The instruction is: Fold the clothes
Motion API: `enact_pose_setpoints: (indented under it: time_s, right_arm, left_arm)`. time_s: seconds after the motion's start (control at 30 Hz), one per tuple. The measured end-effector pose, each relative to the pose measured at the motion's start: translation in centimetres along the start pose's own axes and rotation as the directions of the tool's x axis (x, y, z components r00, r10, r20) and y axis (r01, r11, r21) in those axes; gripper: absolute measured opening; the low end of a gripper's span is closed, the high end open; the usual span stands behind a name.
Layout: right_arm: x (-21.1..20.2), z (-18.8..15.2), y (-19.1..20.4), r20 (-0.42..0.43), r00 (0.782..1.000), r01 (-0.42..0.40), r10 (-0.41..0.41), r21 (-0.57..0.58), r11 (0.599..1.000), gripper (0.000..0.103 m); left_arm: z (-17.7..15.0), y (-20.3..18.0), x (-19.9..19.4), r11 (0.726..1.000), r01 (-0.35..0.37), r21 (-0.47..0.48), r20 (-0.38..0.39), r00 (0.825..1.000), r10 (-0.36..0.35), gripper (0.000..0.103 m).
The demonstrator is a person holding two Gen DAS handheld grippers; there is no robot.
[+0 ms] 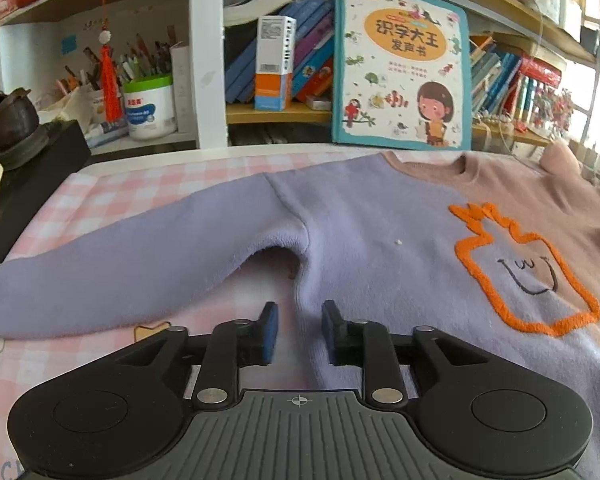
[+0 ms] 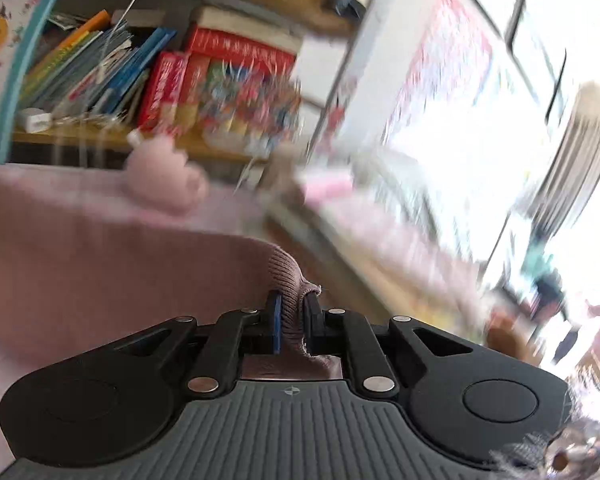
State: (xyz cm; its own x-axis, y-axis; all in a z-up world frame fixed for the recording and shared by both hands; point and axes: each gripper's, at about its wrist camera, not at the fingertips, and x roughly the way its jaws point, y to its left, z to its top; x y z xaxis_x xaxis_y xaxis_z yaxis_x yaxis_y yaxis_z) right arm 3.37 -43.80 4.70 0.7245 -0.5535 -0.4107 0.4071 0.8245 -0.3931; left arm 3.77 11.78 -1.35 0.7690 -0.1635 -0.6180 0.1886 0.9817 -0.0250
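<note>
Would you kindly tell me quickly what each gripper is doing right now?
Left tongs: open, holding nothing, over the lilac fleece sweater.
Right tongs: shut on the dusty pink ribbed knit cuff.

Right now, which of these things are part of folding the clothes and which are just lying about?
Part of the job:
- sweater, purple and pink
- its pink cuff, pinched in the right claw
- left claw, open at the sweater's purple edge

Lying about:
- picture book
- pen tub
- brown shoe
- shelved books
</note>
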Motion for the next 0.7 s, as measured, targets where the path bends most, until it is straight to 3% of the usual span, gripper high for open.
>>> enact_pose_setpoints:
  time_s: [0.13, 0.33, 0.47, 0.53, 0.57, 0.6, 0.63, 0.7]
  right_arm:
    - [4.2, 2.2, 1.8, 0.002, 0.999, 0.046, -0.046, -0.115, 0.992, 0.01]
    - [7.3, 1.6, 3.5, -0.023, 0.993, 0.107, -0.113, -0.197, 0.975, 0.012]
    - [7.2, 0.9, 3.1, -0.039, 0.991, 0.119, -0.126, -0.161, 0.98, 0.028]
    - [5.2, 0.9, 2.2, -0.028, 0.999, 0.023, -0.024, -0.047, 0.999, 0.036]
    - [3.9, 1.0, 1.8, -0.031, 0.996, -0.077, 0.078, 0.024, 0.997, 0.039]
    - [2.6, 1.0, 1.5, -0.033, 0.98, -0.191, 0.194, 0.095, 0.977, 0.048]
    - [1.3, 0.8, 1.6, -0.036, 0.952, -0.297, 0.305, 0.142, 0.944, 0.052]
    - [-1.1, 0.3, 2.4, -0.042, 0.86, -0.49, 0.509, 0.209, 0.846, 0.052]
  left_arm:
    - [-0.4, -0.4, -0.5, 1.0, 0.004, -0.004, 0.004, 1.0, -0.004, 0.031]
    - [-0.4, 0.1, -0.8, 0.999, 0.023, -0.028, -0.003, 1.0, -0.024, 0.032]
    - [-0.1, 0.4, -0.6, 0.998, 0.028, -0.048, 0.002, 1.0, -0.028, 0.032]
    - [0.1, 0.5, -0.3, 0.997, 0.041, -0.067, 0.003, 0.999, -0.041, 0.035]
    - [0.1, 0.6, -0.1, 0.995, 0.053, -0.081, 0.003, 0.999, -0.053, 0.036]
    - [0.1, 0.7, 0.2, 0.993, 0.064, -0.096, 0.003, 0.998, -0.064, 0.04]
    - [0.2, 0.7, 0.3, 0.992, 0.073, -0.106, 0.01, 0.997, -0.073, 0.042]
    - [0.4, 0.7, 0.8, 0.988, 0.087, -0.128, 0.02, 0.996, -0.085, 0.042]
